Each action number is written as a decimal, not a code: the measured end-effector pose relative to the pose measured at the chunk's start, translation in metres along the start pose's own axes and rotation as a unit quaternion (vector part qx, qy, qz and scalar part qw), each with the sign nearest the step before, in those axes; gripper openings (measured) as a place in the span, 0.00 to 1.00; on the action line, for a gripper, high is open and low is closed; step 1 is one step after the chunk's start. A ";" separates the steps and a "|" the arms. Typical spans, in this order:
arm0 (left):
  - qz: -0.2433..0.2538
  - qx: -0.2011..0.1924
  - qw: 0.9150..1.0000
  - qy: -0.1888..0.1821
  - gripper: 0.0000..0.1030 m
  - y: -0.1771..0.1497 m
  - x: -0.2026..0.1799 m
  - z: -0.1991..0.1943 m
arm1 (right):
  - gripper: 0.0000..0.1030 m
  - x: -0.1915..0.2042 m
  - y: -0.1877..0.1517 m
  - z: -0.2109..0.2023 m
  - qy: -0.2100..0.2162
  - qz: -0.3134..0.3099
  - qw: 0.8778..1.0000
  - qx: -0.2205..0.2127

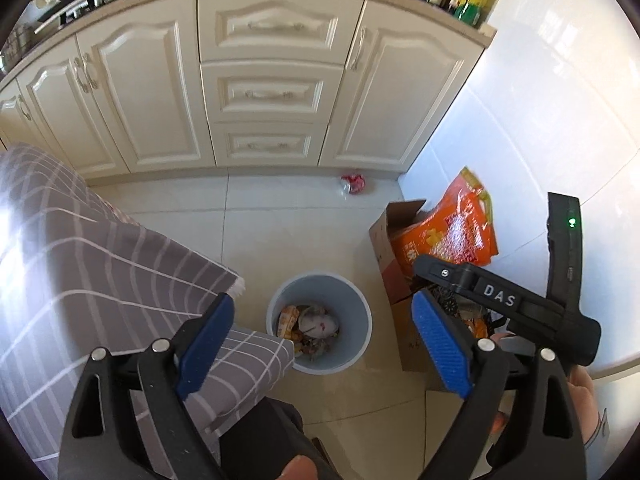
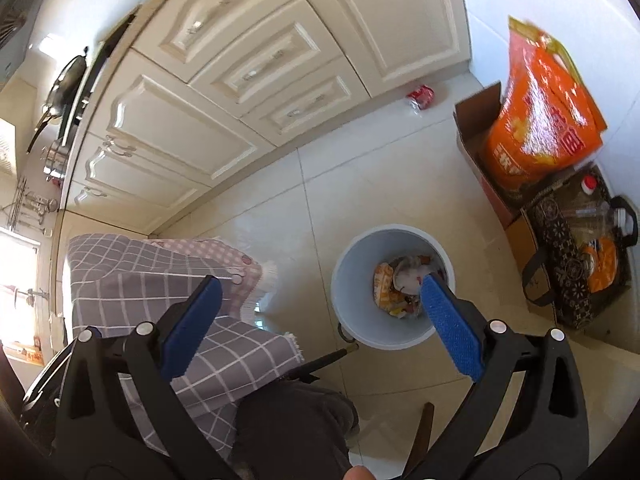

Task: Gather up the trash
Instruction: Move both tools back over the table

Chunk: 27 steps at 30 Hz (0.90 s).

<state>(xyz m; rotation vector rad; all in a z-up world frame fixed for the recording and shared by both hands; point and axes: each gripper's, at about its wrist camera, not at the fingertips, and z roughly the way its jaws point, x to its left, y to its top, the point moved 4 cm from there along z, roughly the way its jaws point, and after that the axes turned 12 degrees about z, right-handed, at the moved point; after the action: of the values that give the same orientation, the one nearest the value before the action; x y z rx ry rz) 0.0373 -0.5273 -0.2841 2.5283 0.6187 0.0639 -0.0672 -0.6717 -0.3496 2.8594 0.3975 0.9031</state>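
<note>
Both my claws hang wide and empty — left claw [image 1: 324,332], right claw [image 2: 320,320]. Trash sits in the bin [image 1: 360,308]. One red crumpled wrapper [image 1: 353,183] waits on the floor by the cabinets.

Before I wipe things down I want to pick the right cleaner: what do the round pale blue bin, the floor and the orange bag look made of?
The round pale blue bin looks like smooth moulded plastic, with thin even walls and a matte sheen. The floor seems to be glazed cream tile: grout lines and glossy reflections. The orange bag is probably shiny plastic film, creased and glinting.
</note>
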 end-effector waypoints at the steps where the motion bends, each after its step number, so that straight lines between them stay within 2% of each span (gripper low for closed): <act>1: 0.000 -0.010 1.000 0.004 0.86 0.000 0.003 -0.009 | 0.94 0.007 -0.001 -0.004 0.003 -0.005 1.000 -0.003; 7: -0.013 -0.057 0.998 0.020 0.86 -0.003 0.030 -0.058 | 0.94 0.056 -0.009 -0.028 0.026 -0.044 0.998 -0.026; 14: -0.037 -0.108 0.991 0.062 0.86 -0.015 0.073 -0.114 | 0.94 0.120 -0.029 -0.055 0.057 -0.096 0.993 -0.044; 18: -0.057 -0.144 0.983 0.096 0.86 -0.030 0.103 -0.151 | 0.94 0.163 -0.048 -0.071 0.074 -0.140 0.986 -0.051; 21: -0.078 -0.161 0.976 0.120 0.86 -0.043 0.127 -0.177 | 0.94 0.204 -0.073 -0.082 0.089 -0.190 0.976 -0.052; 27: -0.143 -0.197 0.955 0.171 0.86 -0.091 0.190 -0.232 | 0.94 0.272 -0.124 -0.084 0.116 -0.263 0.957 -0.039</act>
<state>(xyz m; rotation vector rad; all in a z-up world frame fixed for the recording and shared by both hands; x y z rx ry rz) 0.1311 -0.2617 -0.1463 2.0341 0.9930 0.4799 0.0725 -0.4728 -0.1556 2.3824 1.0572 1.1006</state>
